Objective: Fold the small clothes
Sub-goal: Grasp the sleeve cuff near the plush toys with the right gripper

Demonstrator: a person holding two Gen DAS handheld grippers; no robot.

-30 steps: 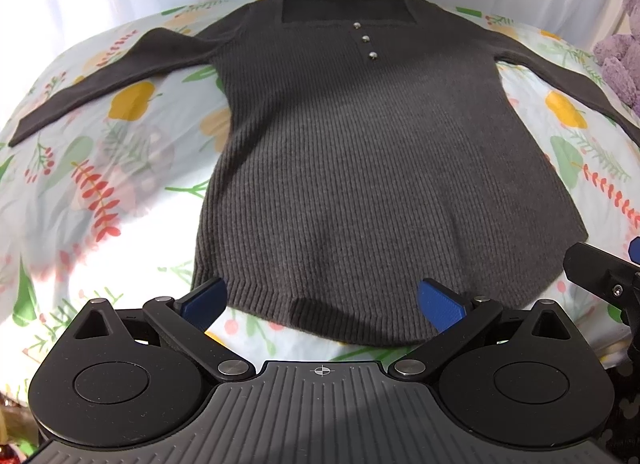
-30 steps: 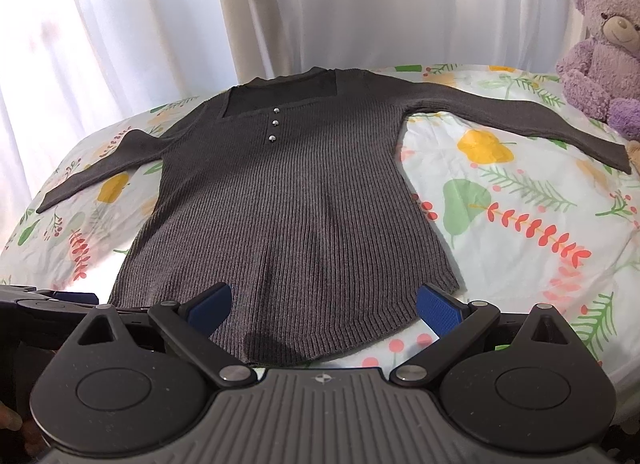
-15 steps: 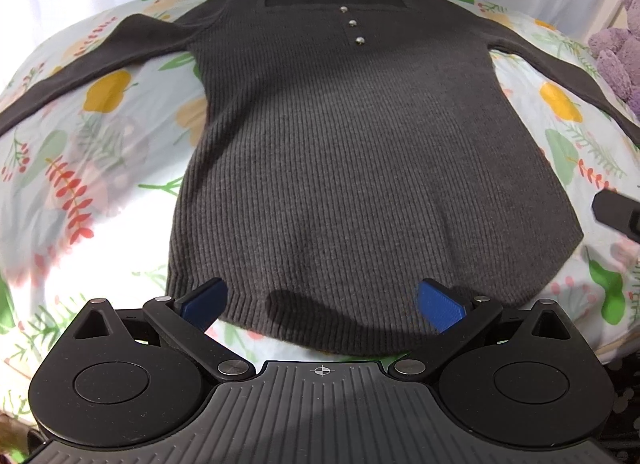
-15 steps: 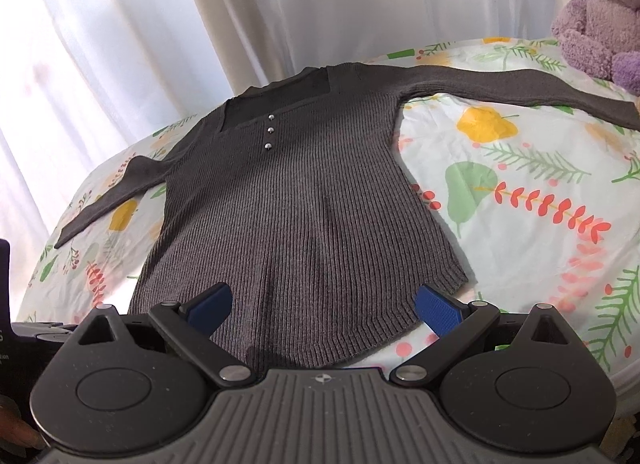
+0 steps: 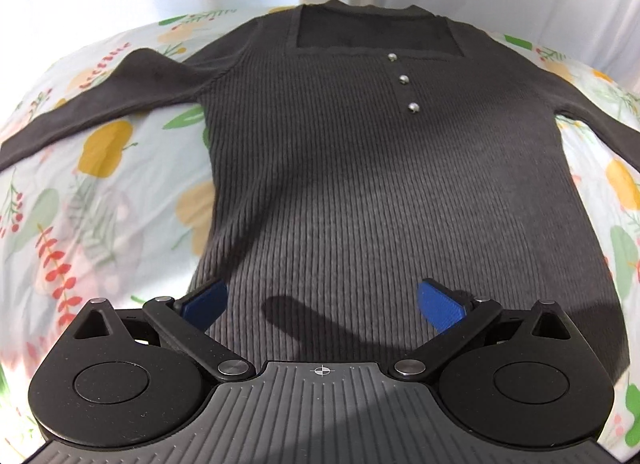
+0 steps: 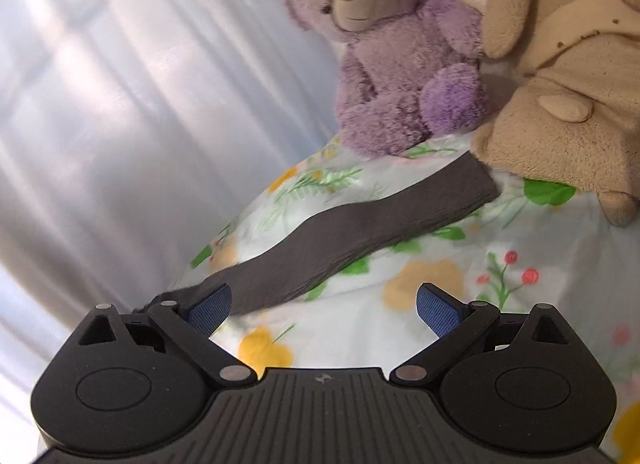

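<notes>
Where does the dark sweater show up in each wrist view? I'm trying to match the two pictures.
Left wrist: the dark sweater fills the middle, laid flat, neckline at the top, hem behind the left gripper.
Right wrist: only one sleeve shows, running diagonally from lower left toward the beige plush toy.
Shared landmark: the floral sheet under the sweater.

A dark grey ribbed sweater point(image 5: 360, 184) is lying flat and face up — square neckline at the far end, three silver buttons point(image 5: 403, 79) below it, sleeves spreading sideways; its right sleeve point(image 6: 360, 232) is stretching out flat.
</notes>
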